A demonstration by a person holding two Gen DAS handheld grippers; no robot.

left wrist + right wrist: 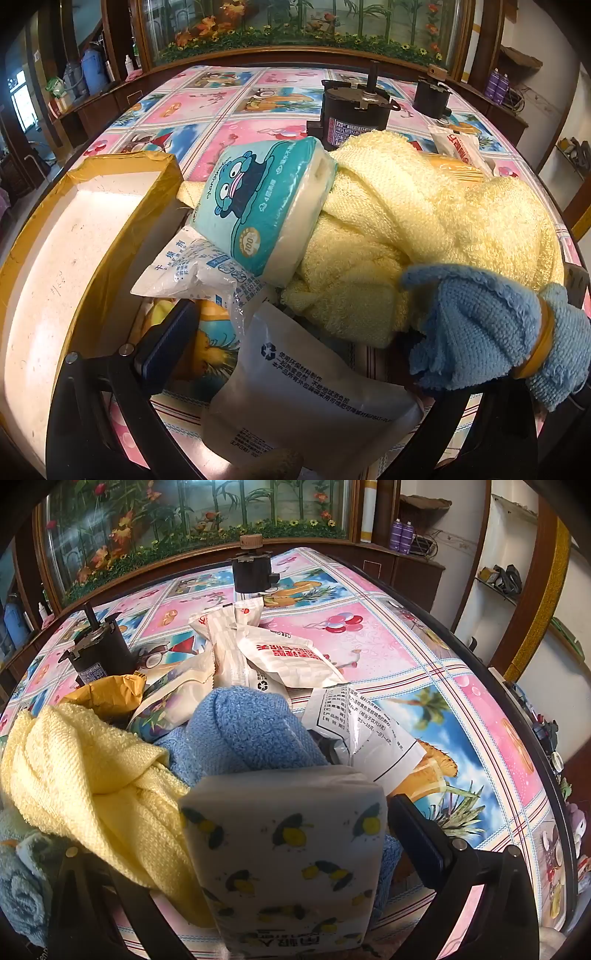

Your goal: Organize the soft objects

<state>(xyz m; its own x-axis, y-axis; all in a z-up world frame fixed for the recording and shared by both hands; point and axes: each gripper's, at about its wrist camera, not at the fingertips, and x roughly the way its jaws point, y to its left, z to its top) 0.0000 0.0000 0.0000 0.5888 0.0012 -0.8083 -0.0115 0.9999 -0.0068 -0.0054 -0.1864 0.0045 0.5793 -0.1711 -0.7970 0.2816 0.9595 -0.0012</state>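
Note:
In the left wrist view my left gripper [365, 317] stands wide open over a pile. Its left pad [162, 343] shows; the right finger is mostly hidden behind a blue cloth [491, 332] tied with a yellow band. A grey-white pouch [295, 387] lies between the fingers, untouched. Beyond it lie a teal tissue roll [258, 206], a yellow towel [436, 229] and a desiccant bag [192, 266]. My right gripper [236, 834] is open too, around a lemon-print tissue pack [288, 849]. That pack sits close to the right pad [417, 842], while the yellow towel [85, 775] covers the left finger.
A white box with yellow tape [74, 258] stands at the left, open on top. Two black motors [351, 107] [432, 92] stand farther back on the patterned tablecloth [388, 642]. A blue towel [251, 731] and white snack packets [280, 657] lie ahead of the right gripper. A cabinet lines the far edge.

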